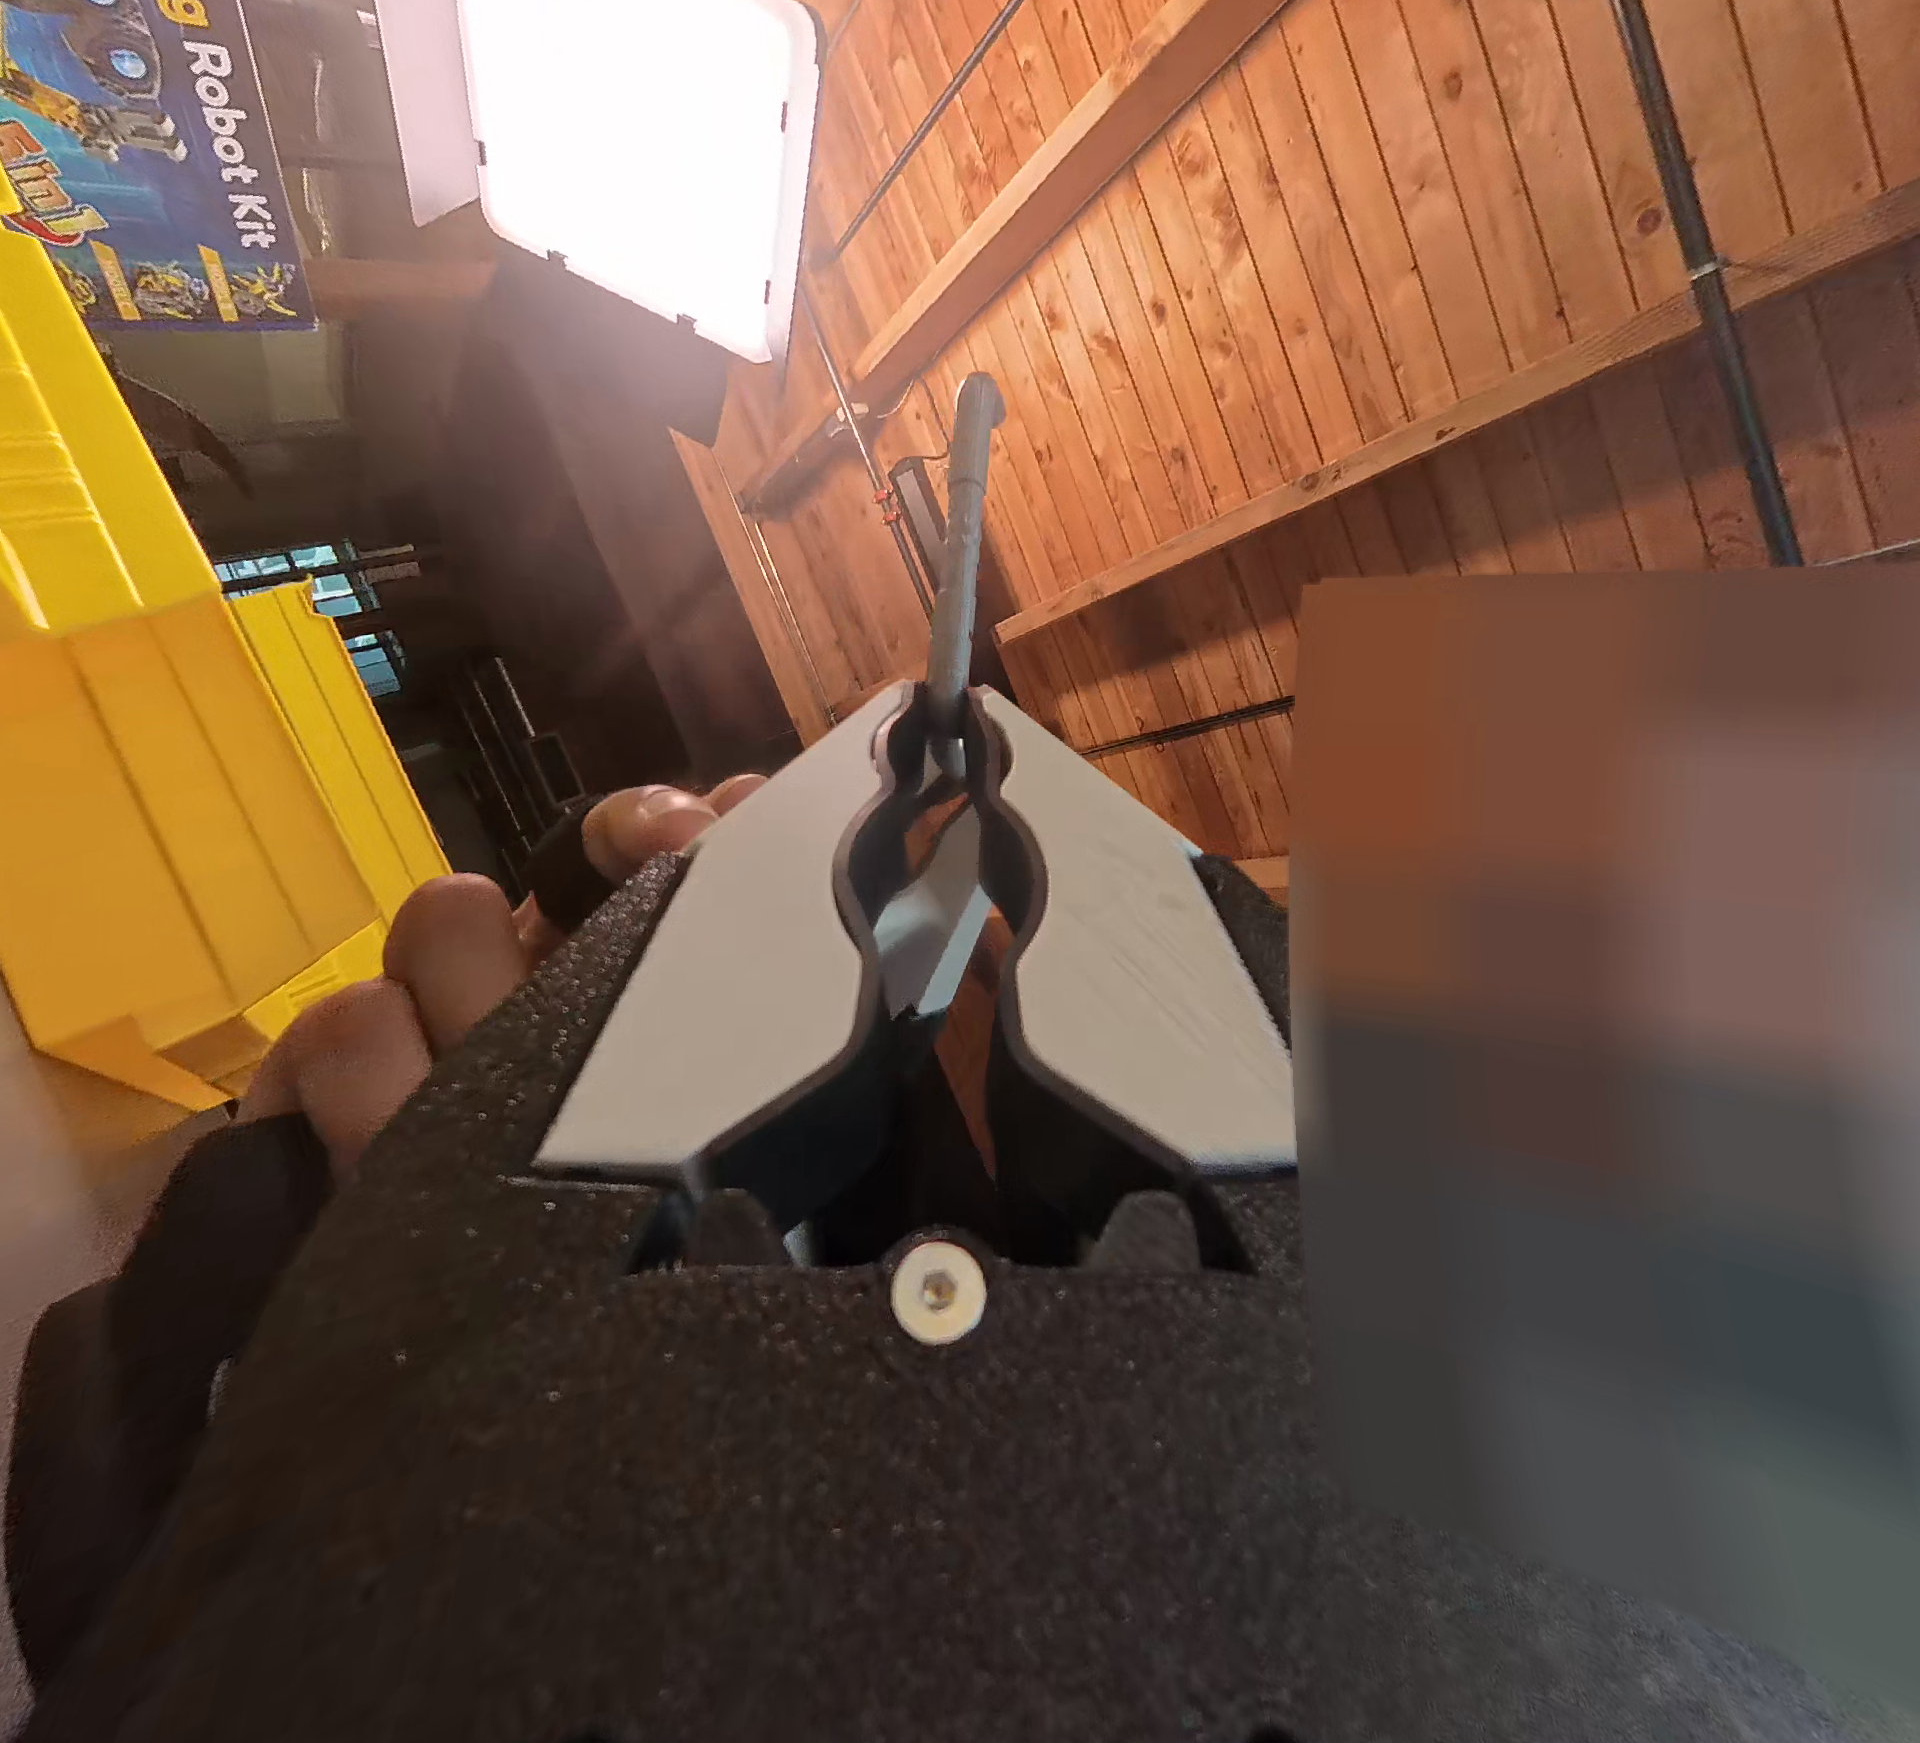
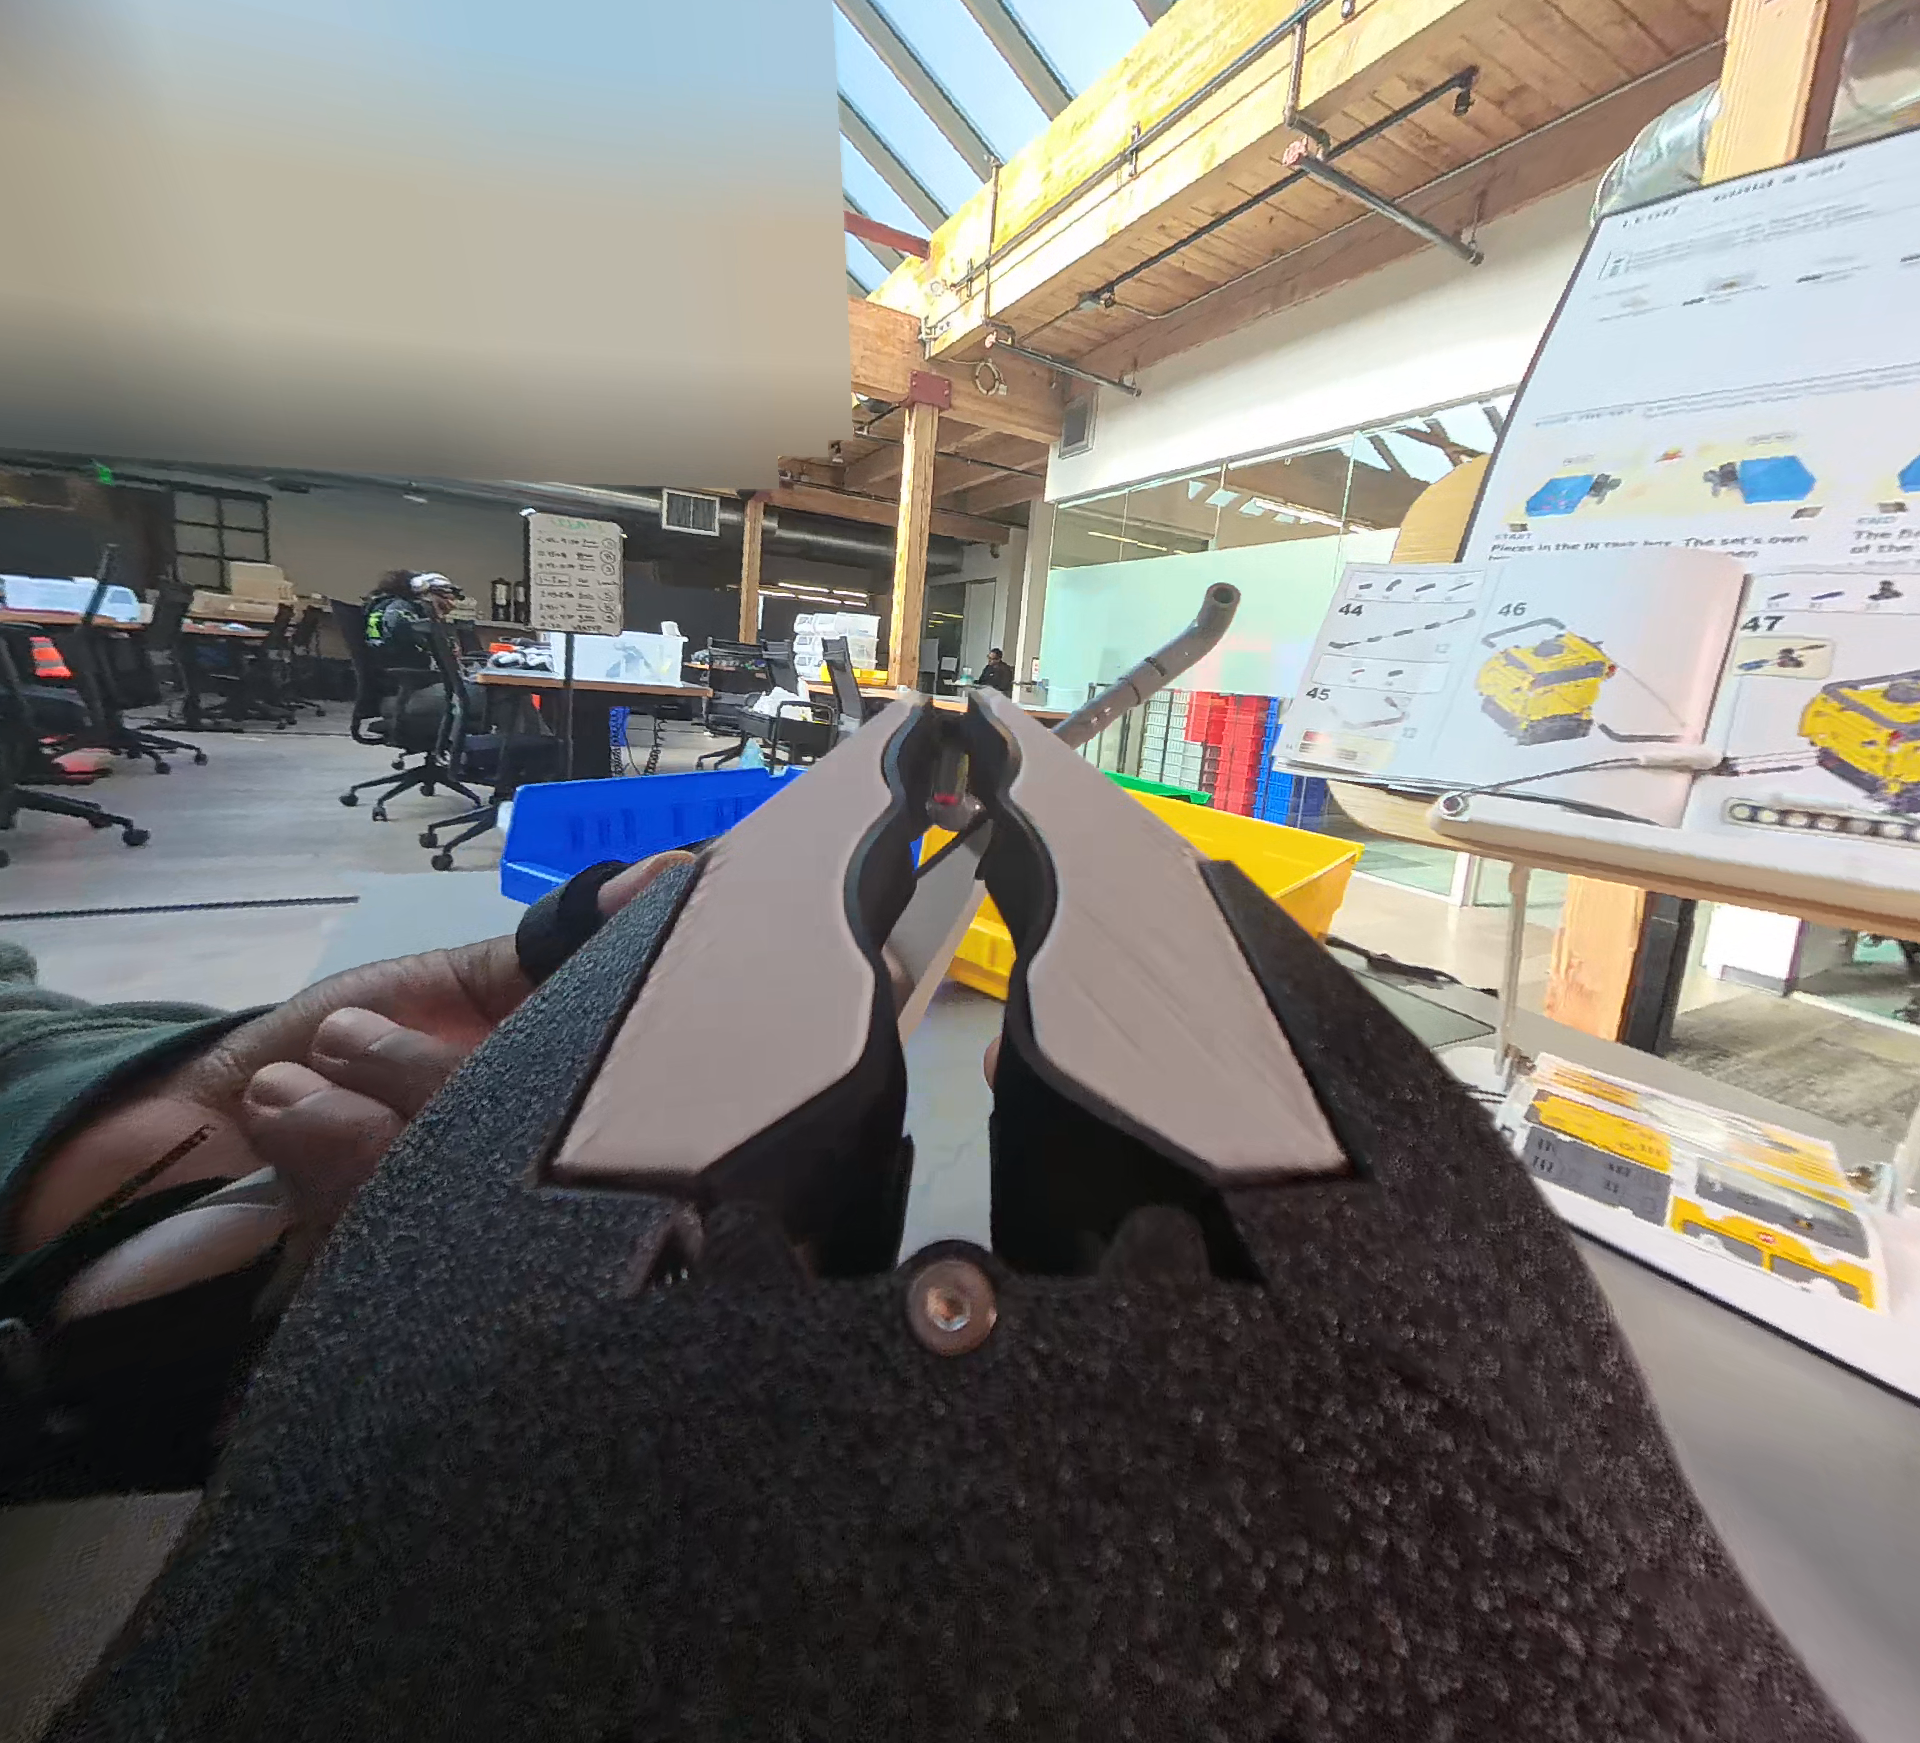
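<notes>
While tilted up toward a wooden wall (image 1: 1299, 259) and a lit lamp panel (image 1: 623, 114), the left gripper (image 1: 943, 696) pinched a grey bent tube (image 1: 961, 530) at its tips. Right gripper (image 2: 948, 706) clamped a small dark part (image 2: 948, 774); a grey tube (image 2: 1153, 670) stuck out just beyond, yellow bin (image 2: 1247, 852) and blue bin (image 2: 623, 820) behind.

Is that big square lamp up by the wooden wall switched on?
On. The lamp panel glows bright white, washed out, and throws a haze over the dark area beneath it.
</notes>
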{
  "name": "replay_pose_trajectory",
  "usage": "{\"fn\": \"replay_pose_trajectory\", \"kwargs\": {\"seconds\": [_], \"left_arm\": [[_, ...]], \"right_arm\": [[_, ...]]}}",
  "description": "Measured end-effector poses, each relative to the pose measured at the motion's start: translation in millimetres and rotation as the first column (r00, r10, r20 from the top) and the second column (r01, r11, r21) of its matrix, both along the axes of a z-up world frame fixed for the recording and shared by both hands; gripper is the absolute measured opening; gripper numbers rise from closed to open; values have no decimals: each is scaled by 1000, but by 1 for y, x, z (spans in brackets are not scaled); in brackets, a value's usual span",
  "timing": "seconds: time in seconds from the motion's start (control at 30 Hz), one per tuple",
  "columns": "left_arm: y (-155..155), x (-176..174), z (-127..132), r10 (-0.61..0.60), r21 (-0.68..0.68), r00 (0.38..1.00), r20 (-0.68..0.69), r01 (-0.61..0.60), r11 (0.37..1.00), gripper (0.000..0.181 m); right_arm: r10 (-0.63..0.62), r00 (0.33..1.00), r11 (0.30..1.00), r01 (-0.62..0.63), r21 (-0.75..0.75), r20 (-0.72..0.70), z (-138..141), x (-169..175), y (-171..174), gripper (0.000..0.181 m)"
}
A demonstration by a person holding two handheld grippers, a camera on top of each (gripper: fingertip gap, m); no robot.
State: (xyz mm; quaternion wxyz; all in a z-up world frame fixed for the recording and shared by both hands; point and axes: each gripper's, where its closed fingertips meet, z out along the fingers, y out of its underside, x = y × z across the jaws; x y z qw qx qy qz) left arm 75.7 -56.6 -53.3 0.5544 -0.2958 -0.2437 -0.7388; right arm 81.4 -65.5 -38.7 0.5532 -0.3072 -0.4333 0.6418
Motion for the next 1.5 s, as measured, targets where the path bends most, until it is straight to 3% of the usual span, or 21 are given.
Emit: {"fn": "replay_pose_trajectory", "kwargs": {"seconds": [0.03,0.13,0.33,0.7,0.9,1.2,1.33,1.43,1.5], "left_arm": [[0,1,1,6,1,1000,18,-6,1000,6],[-1,6,0,-4,1,997,75,4,1000,6],[-7,11,4,-65,46,977,203,57,997,6],[-13,12,6,-61,67,971,230,47,997,7],[-10,7,2,5,39,997,72,-7,999,6],[-12,-8,-3,119,-2,988,-98,-120,993,5],[-17,-9,-1,220,17,911,-349,-228,973,6],[-20,-8,-3,306,61,757,-577,-334,941,6],[-21,-7,-5,340,90,674,-656,-378,922,6]], "right_arm": [[-15,1000,1000,15,25,-8,1,1,-1,5],[-65,997,989,69,133,-36,3,4,-7,6],[-60,996,979,71,190,-66,6,9,-17,5],[-56,995,965,76,251,-85,4,10,-24,5],[-70,998,963,70,260,-9,-2,7,-17,6],[-52,993,958,20,286,104,-10,6,-9,24],[76,932,971,-150,187,354,-36,3,-6,27],[208,870,972,-233,2,447,-43,1,-9,39],[226,861,973,-226,-54,456,-44,-3,-11,36]]}}
